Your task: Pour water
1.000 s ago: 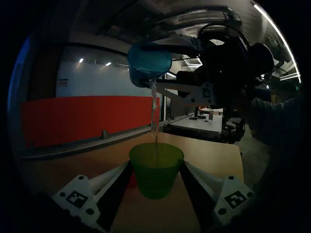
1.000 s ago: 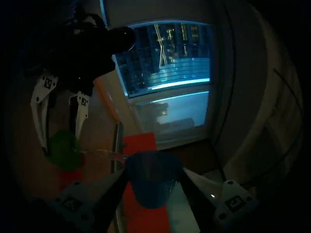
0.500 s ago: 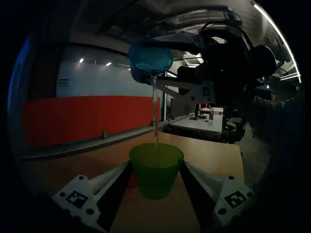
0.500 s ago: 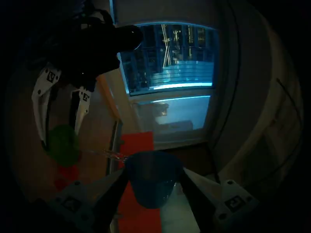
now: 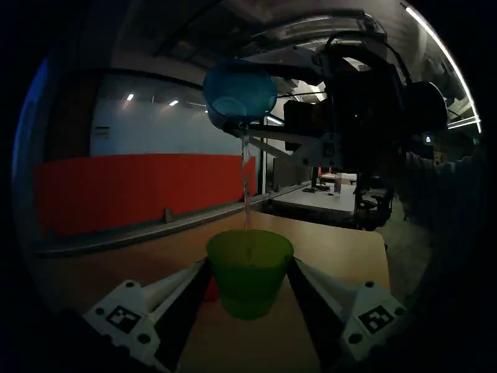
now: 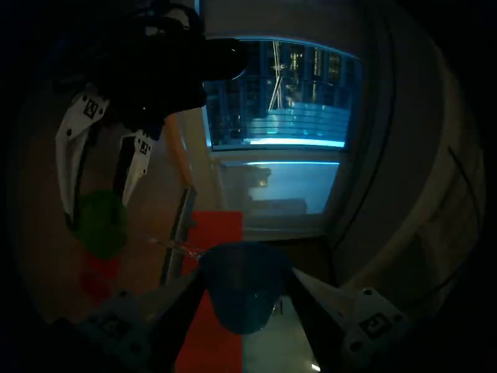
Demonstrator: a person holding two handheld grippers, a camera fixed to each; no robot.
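Note:
In the left gripper view a green cup (image 5: 250, 272) stands upright between my left gripper's (image 5: 248, 283) white fingers, which are shut on it just above the wooden table (image 5: 338, 248). Above it hangs a blue cup (image 5: 239, 93), tipped on its side in the other gripper, and a thin stream of water (image 5: 246, 186) falls from its rim into the green cup. In the right gripper view my right gripper (image 6: 243, 295) is shut on the blue cup (image 6: 243, 292). Water (image 6: 174, 245) runs from its rim toward the green cup (image 6: 99, 222), held farther off by the left gripper (image 6: 99, 205).
A red wall panel (image 5: 136, 186) runs behind the table. A small red object (image 5: 211, 290) lies on the table beside the green cup. A person's sleeve (image 5: 447, 205) is at the right. Desks and chairs (image 5: 335, 193) stand beyond the table's far edge. A large window (image 6: 282, 93) shows in the right gripper view.
The blue cup has tipped further, its mouth turning more toward my left camera. The stream keeps falling into the green cup, which has stayed in place.

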